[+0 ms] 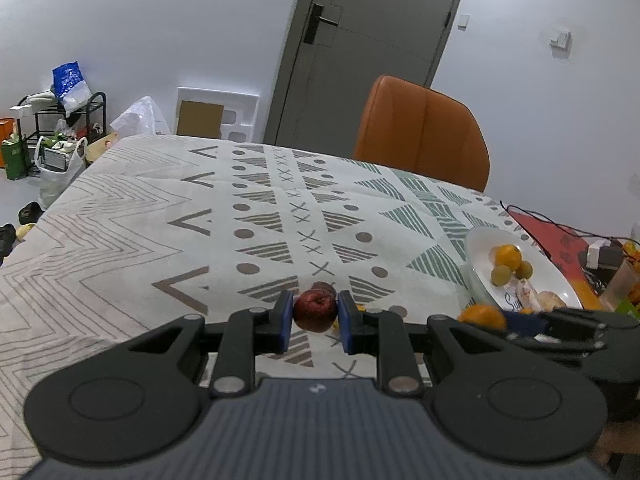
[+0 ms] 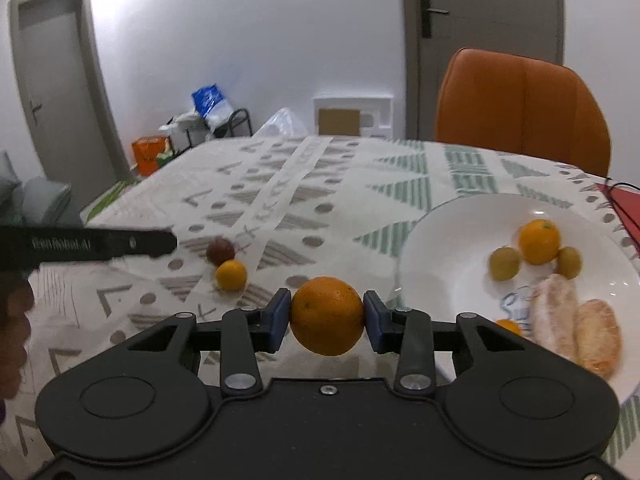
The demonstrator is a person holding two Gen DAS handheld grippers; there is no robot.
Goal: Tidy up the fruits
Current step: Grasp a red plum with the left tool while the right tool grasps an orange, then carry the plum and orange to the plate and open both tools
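Note:
My left gripper (image 1: 315,306) is open, its blue pads about a fruit's width apart, and a dark red fruit (image 1: 315,312) shows between them. In the right wrist view that red fruit (image 2: 220,251) lies on the tablecloth just past the left gripper's finger (image 2: 120,244), beside a small orange (image 2: 231,275). My right gripper (image 2: 327,316) is shut on a big orange (image 2: 327,316), held above the table left of the white plate (image 2: 440,232). In the plate are an orange (image 2: 539,242), two small green-yellow fruits (image 2: 505,263) and peeled citrus segments (image 2: 556,312).
An orange chair (image 1: 424,132) stands behind the table's far edge. A red mat (image 1: 552,236) with cables and small boxes lies right of the plate (image 1: 480,240). A hand (image 2: 12,320) shows at the left. The patterned cloth (image 1: 200,208) stretches left and back.

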